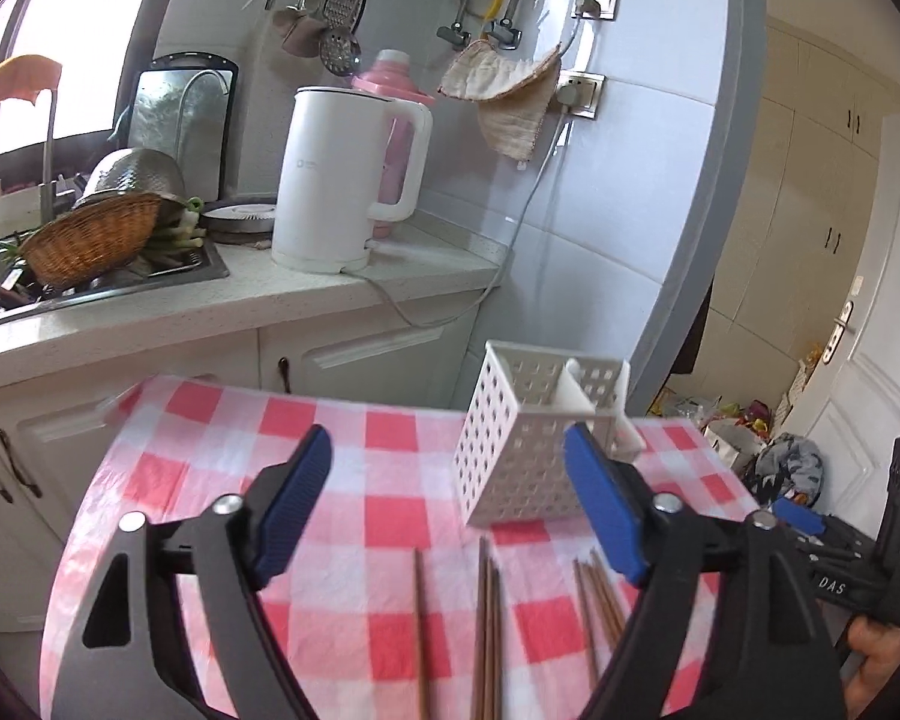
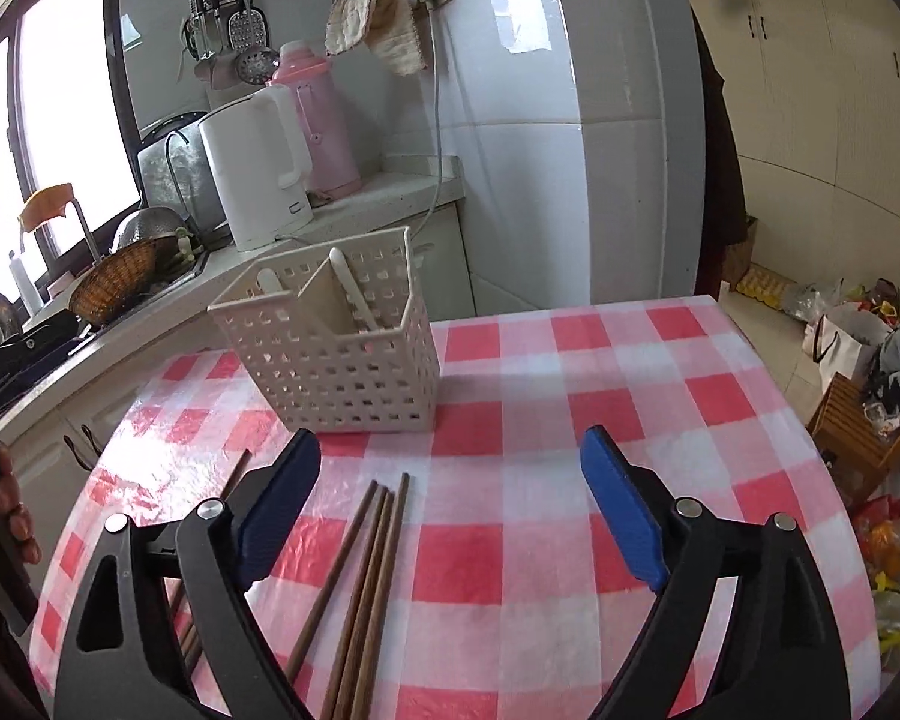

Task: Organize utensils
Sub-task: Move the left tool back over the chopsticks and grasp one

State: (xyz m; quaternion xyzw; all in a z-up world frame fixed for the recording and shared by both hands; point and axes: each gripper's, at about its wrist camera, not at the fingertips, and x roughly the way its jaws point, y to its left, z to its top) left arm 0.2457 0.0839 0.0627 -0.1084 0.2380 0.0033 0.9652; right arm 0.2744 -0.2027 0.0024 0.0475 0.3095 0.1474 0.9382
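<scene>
A white perforated utensil holder (image 1: 531, 444) (image 2: 336, 354) with a middle divider stands on the red-and-white checked tablecloth (image 1: 390, 468) (image 2: 570, 420). Two white handles (image 2: 354, 294) lean inside it. Several brown wooden chopsticks (image 1: 487, 630) (image 2: 366, 588) lie flat on the cloth in front of the holder. My left gripper (image 1: 450, 492) is open and empty above the chopsticks, its right finger overlapping the holder's front corner. My right gripper (image 2: 450, 504) is open and empty, hovering over the cloth just right of the chopsticks.
A kitchen counter (image 1: 306, 294) behind the table holds a white kettle (image 1: 342, 180), a pink thermos (image 2: 318, 120) and a sink with a wicker basket (image 1: 96, 234). Bags and clutter lie on the floor at the right (image 2: 858, 348). The table's edges fall away left and right.
</scene>
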